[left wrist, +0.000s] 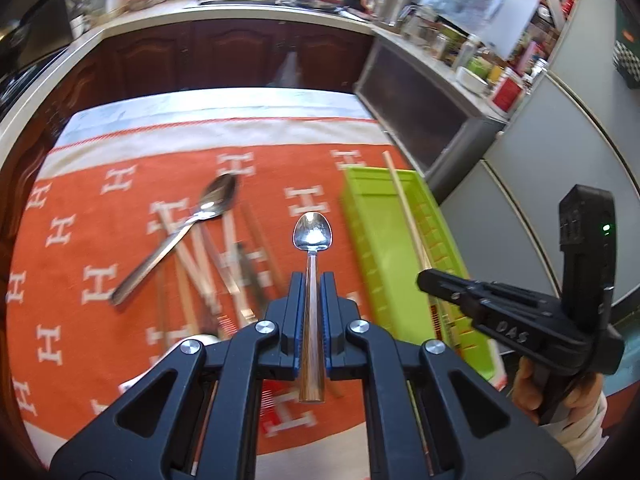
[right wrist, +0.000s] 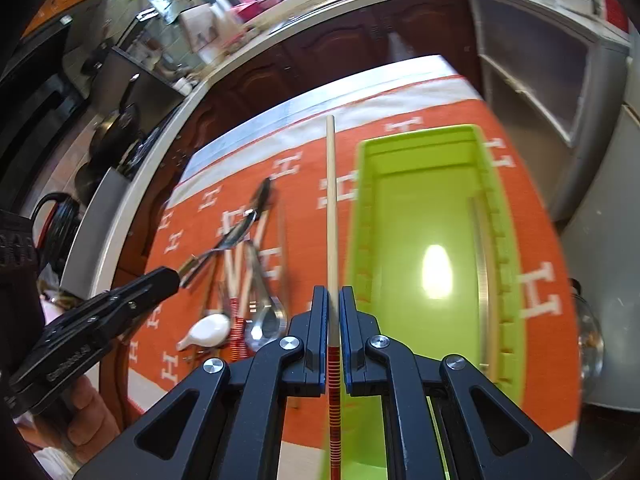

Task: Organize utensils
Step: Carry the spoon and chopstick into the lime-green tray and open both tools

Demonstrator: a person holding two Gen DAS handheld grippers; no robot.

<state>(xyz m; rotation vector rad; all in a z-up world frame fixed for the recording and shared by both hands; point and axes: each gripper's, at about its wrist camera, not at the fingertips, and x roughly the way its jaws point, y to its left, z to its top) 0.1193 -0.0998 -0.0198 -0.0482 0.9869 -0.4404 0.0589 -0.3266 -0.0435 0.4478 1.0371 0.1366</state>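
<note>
Left wrist view: the left gripper (left wrist: 311,280) is clamped on a small spoon (left wrist: 312,240). Its wood-grain handle runs between the blue-padded fingers (left wrist: 296,300) and its shiny bowl points toward 12 o'clock, above an orange cloth with white H shapes (left wrist: 92,240) that covers the table (left wrist: 240,98). At 10 o'clock lies a larger metal spoon (left wrist: 192,224) across a blurred heap of utensils (left wrist: 224,272). At 2 o'clock sits a green tray (left wrist: 384,248). At 3 o'clock the right gripper (left wrist: 430,280) comes in from the side, clamped on a pale chopstick (left wrist: 404,204) that slants over the tray.

Right wrist view: the right gripper (right wrist: 333,300) is closed on the chopstick (right wrist: 330,200), which points toward 12 o'clock just left of the green tray (right wrist: 356,240); its red-banded end shows between the fingers (right wrist: 320,320). Along the tray's right wall lies another pale chopstick (right wrist: 482,272). At 9 o'clock the left gripper (right wrist: 176,276) holds the spoon's handle end (right wrist: 191,267). At 10 o'clock, the loose heap (right wrist: 248,276) includes a white ceramic spoon (right wrist: 208,330) and a metal spoon (right wrist: 268,320).
</note>
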